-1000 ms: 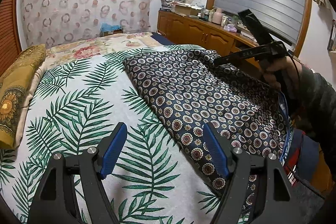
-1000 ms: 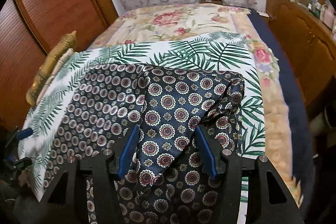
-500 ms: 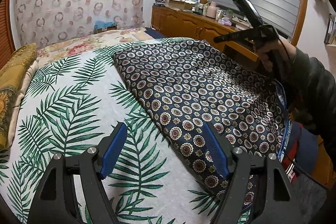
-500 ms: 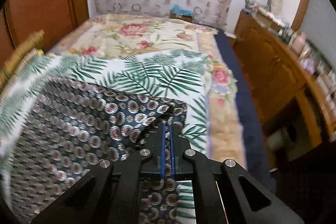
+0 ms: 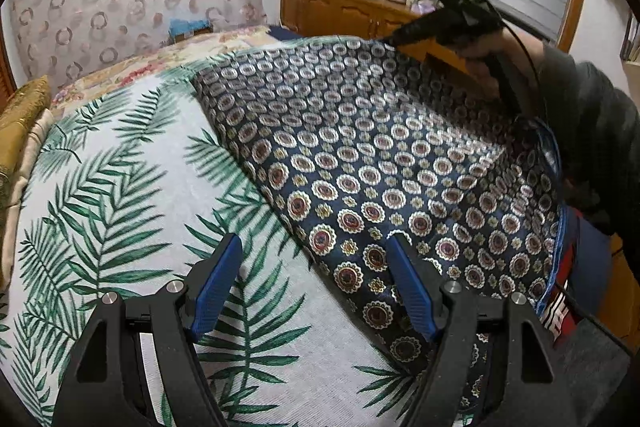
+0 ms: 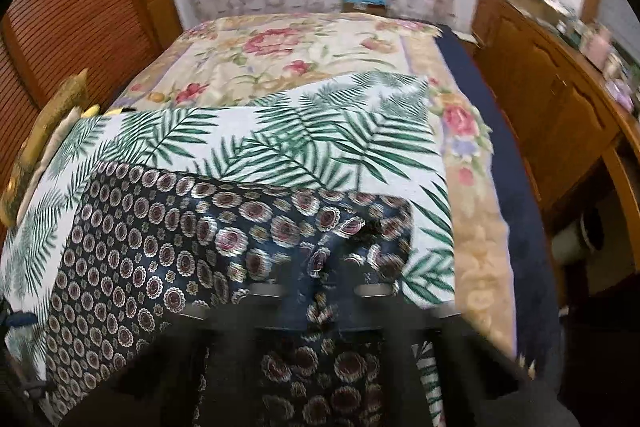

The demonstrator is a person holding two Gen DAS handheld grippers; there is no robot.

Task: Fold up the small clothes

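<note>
A navy garment with round medallion print (image 5: 360, 155) lies spread on the palm-leaf sheet (image 5: 120, 187) of the bed. My left gripper (image 5: 316, 291) is open and empty, low over the garment's near left edge. My right gripper (image 5: 394, 37) is shut on the garment's far right corner and holds it lifted off the bed. In the right wrist view the garment (image 6: 160, 259) drapes over the blurred right gripper (image 6: 320, 303), hiding its fingers.
A gold cushion (image 5: 20, 115) lies at the bed's left edge. A floral bedspread (image 6: 288, 55) covers the far end of the bed. A wooden cabinet (image 5: 344, 15) with clutter stands along the right wall. A wooden louvred door (image 6: 60, 19) is on the left.
My right gripper shut on the garment's corner and lifted it upward and back. My left gripper stayed open and moved slightly forward.
</note>
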